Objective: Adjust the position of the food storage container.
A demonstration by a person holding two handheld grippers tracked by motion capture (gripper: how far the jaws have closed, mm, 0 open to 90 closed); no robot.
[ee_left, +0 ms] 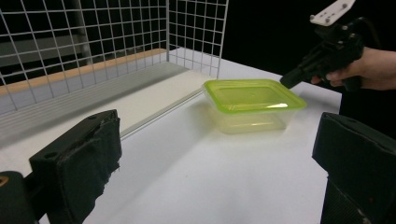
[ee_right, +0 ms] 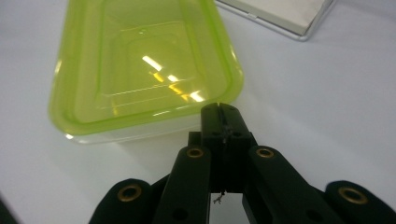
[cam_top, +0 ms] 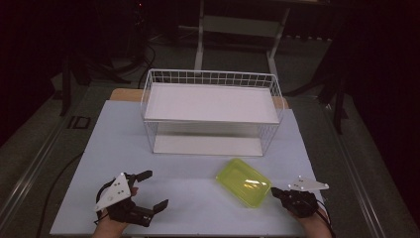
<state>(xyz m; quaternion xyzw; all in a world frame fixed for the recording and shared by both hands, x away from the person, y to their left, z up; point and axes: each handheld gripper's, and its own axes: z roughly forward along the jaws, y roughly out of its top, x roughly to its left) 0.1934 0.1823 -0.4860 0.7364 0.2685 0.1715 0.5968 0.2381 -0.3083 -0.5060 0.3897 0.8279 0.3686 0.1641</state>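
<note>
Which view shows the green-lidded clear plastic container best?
The left gripper view: the green-lidded clear plastic container appears whole, lid and clear walls visible. The right gripper view crops its far end; the high view shows it small, from above.

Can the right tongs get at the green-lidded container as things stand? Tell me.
Probably yes. The right tongs, jaws shut, point at the near corner of the green-lidded container with bare table around it. To grip it, they would need to open first.

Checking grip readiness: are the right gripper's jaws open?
No, the right gripper has its jaws pressed together, just short of the green box.
</note>
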